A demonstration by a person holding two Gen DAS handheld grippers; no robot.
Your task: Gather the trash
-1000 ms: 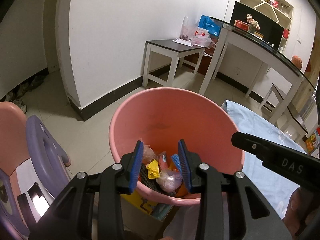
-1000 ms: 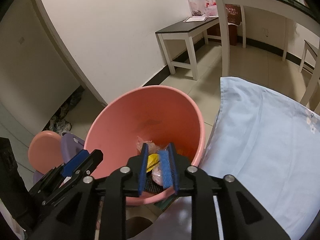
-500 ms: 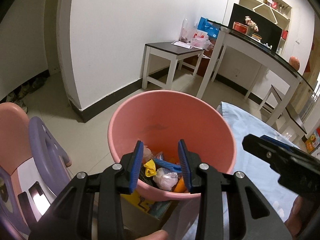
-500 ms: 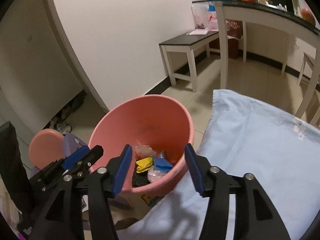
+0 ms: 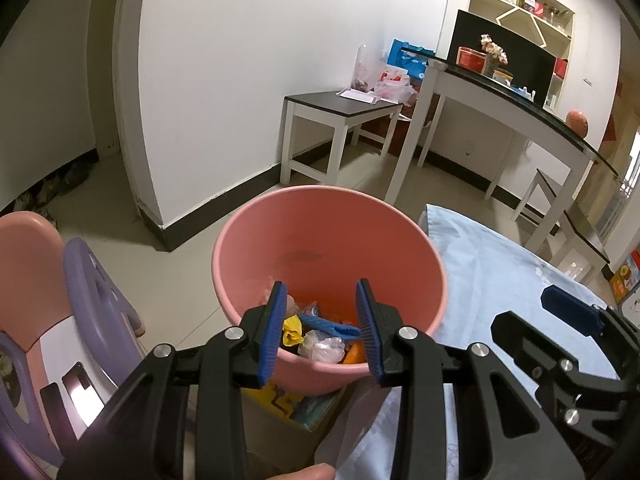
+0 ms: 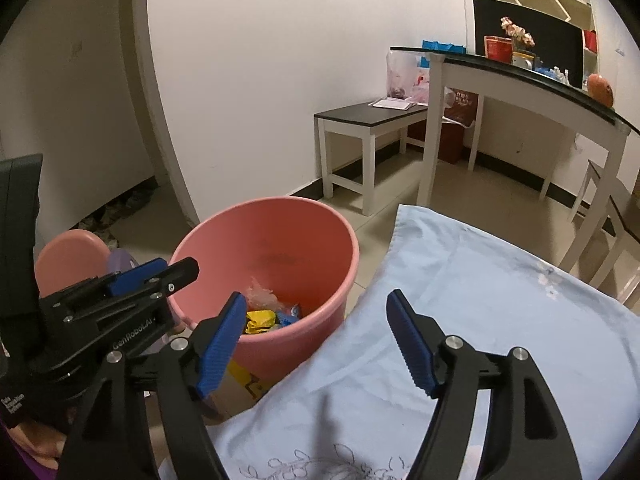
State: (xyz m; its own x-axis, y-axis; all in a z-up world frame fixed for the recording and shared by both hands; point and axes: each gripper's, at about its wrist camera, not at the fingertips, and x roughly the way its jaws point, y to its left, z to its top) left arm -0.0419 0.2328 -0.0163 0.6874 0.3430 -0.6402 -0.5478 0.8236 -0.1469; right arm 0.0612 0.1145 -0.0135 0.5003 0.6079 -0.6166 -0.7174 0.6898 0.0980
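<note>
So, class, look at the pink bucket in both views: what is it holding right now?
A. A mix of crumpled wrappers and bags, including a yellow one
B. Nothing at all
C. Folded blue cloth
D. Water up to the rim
A: the pink bucket holds crumpled trash at its bottom, with a yellow wrapper plain among clear bags and a blue piece.

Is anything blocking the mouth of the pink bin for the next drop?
Nothing visible does. The pink bin is uncovered, with trash lying loose at the bottom. The right tongs are opening with nothing between them.
</note>
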